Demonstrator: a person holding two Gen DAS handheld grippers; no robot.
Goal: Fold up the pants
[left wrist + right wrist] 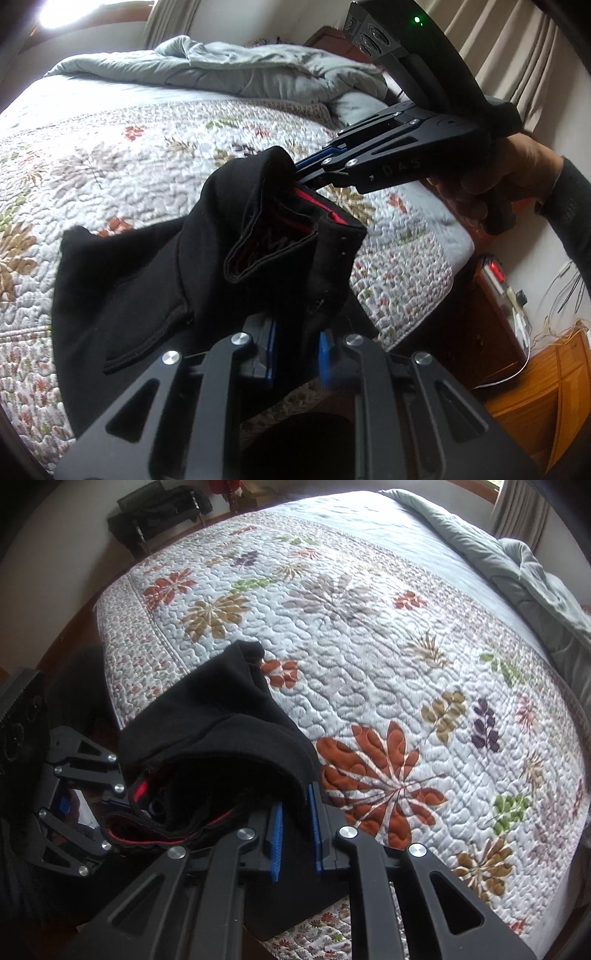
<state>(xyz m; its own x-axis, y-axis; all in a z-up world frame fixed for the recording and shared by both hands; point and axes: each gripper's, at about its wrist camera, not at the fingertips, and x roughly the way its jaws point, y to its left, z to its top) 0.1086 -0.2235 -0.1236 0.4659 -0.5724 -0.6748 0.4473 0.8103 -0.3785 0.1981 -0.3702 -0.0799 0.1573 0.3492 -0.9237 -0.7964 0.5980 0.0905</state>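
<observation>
**Black pants held up over the quilted bed**

The pants [155, 280] are black, of soft knit cloth, with a red lining showing inside the open waistband. They are bunched and lifted, the waistband raised off the bed [122, 155] and gaping open, its edge pinched at two spots. The rest of the cloth hangs down in loose folds and drapes onto the near edge of the bed, over its flowered quilt.

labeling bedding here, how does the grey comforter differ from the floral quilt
The grey comforter is plain and lies rumpled in a heap along the far side of the bed; the floral quilt is printed with leaves and flowers and lies spread flat. The black pants hang over the quilt only. Both are stitched bedding.
</observation>
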